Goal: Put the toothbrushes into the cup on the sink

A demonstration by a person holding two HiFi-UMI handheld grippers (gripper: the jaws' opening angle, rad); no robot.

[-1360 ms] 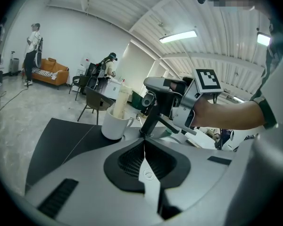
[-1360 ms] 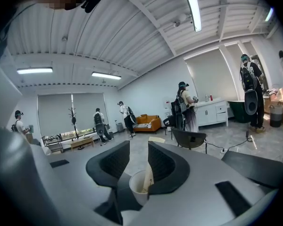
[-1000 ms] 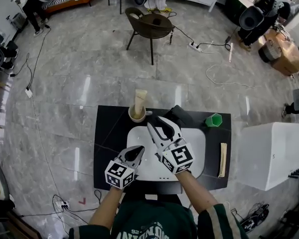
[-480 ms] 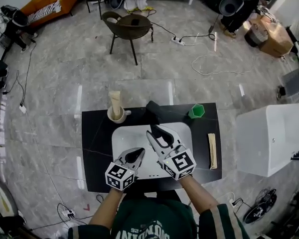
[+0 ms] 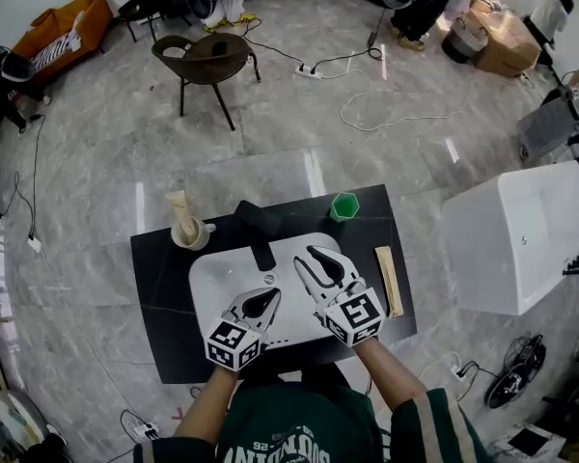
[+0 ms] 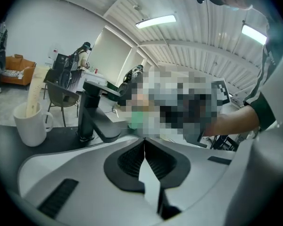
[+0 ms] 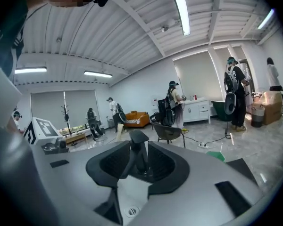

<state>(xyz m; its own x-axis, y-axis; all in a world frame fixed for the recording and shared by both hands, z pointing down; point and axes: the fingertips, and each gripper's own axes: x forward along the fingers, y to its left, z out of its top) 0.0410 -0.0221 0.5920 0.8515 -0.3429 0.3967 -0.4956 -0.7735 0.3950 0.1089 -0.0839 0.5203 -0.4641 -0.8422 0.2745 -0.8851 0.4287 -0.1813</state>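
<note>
Both tools have shifted rightward over the sink (image 5: 222,283). The left tool (image 5: 269,297) is pinched together and the right tool (image 5: 314,258) is apart and empty. The shirt lettering (image 5: 280,448) is unreadable.

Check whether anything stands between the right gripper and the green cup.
Nothing visible does. Between the right gripper, jaws apart and empty, and the green cup lie only bare sink rim and counter; the faucet stands off to the left.
</note>
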